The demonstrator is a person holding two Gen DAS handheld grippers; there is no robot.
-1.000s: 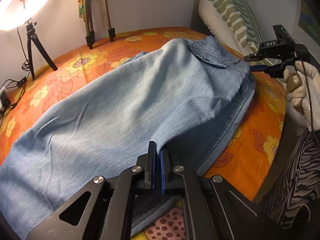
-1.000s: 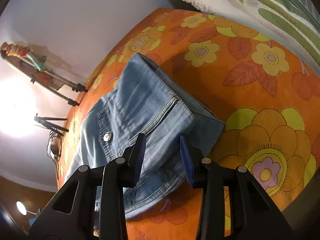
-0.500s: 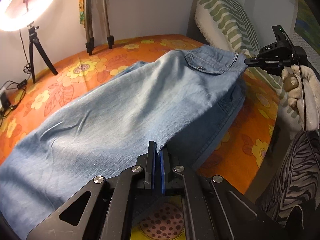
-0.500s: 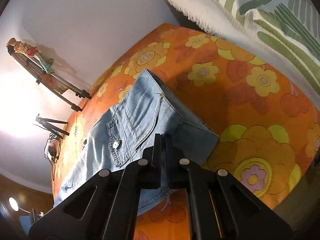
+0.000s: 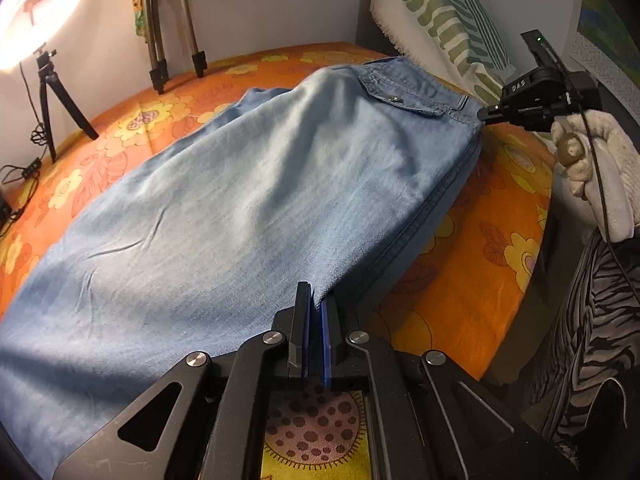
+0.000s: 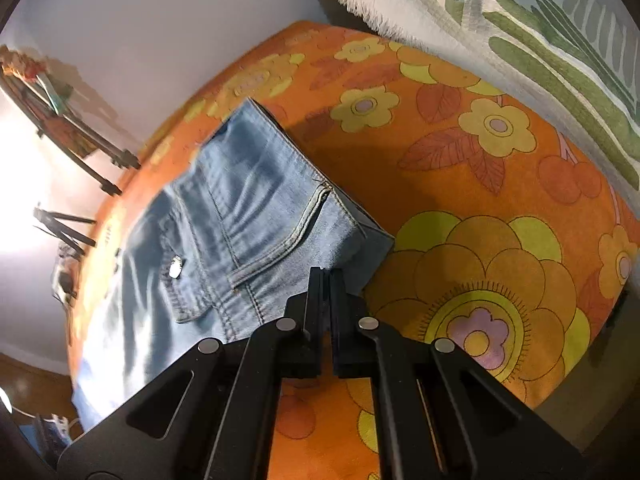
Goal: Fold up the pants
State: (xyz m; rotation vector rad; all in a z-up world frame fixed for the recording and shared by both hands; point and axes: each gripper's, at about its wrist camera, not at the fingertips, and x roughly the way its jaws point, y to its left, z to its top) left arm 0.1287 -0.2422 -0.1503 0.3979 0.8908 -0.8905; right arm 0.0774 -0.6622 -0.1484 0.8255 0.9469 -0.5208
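Note:
Light blue jeans (image 5: 248,200) lie stretched across the orange flowered bed (image 5: 496,216), legs laid one on the other, waist at the far right. My left gripper (image 5: 316,300) is shut on the near side edge of the jeans around mid-leg. My right gripper (image 6: 329,276) is shut on the waistband corner of the jeans (image 6: 240,220) and holds it raised above the sheet. The right gripper also shows in the left wrist view (image 5: 486,114), held by a gloved hand (image 5: 592,168). A back pocket with a metal button (image 5: 394,99) faces up.
A green and white striped pillow (image 5: 444,28) leans at the head of the bed, also in the right wrist view (image 6: 540,32). Tripod legs (image 5: 172,52) and a small ring-light tripod (image 5: 52,96) stand by the far wall. The bed edge (image 5: 540,280) runs at right.
My right gripper closed on the waistband corner and lifted it, pulling the jeans taut. My left gripper kept its grip and rose slightly with the leg edge.

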